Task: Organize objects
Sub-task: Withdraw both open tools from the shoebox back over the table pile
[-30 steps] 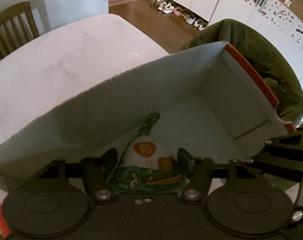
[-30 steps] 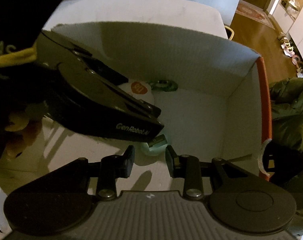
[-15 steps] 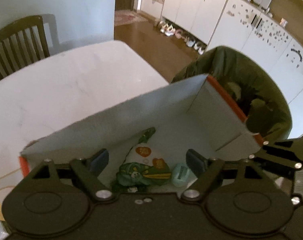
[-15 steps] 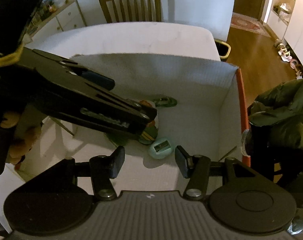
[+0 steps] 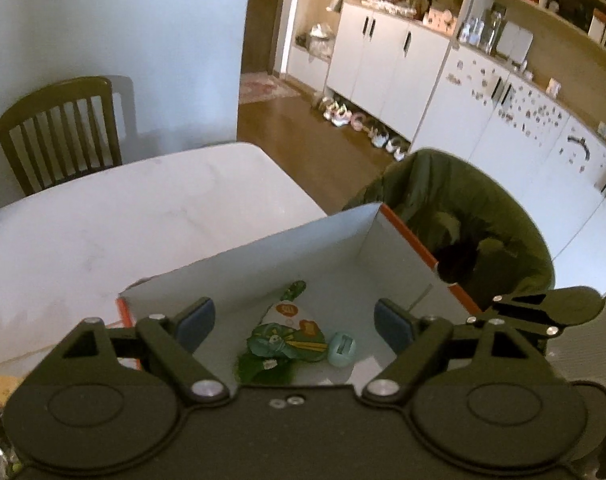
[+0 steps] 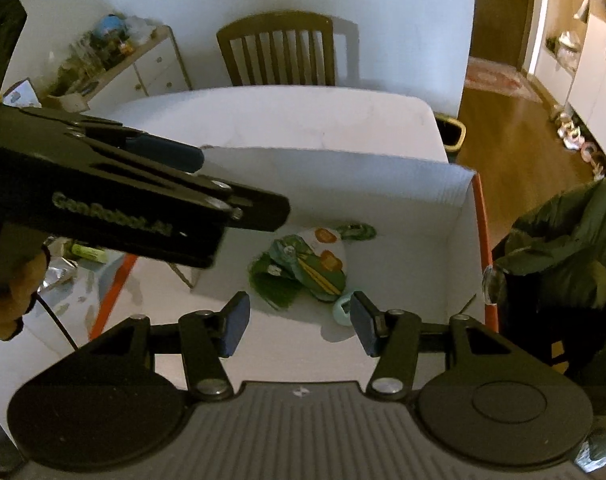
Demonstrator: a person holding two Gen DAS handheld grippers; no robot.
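1. Inside the white box point(image 5: 303, 248), a green-and-white pouch point(image 5: 291, 340) lies flat, a mint egg-shaped item point(image 5: 341, 354) touching it at 3 o'clock.
2. Above, the left gripper point(image 5: 293, 322) and right gripper point(image 6: 297, 322) hover, jaws spread, holding nothing.

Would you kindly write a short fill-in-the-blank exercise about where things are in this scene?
1. The plush pouch lies inside the ____.
2. The jaws of the left gripper stand ____.
3. The mint egg-shaped item rests ____ the plush pouch.
4. At the table's far side stands a wooden ____.

Missing words: box; open; beside; chair
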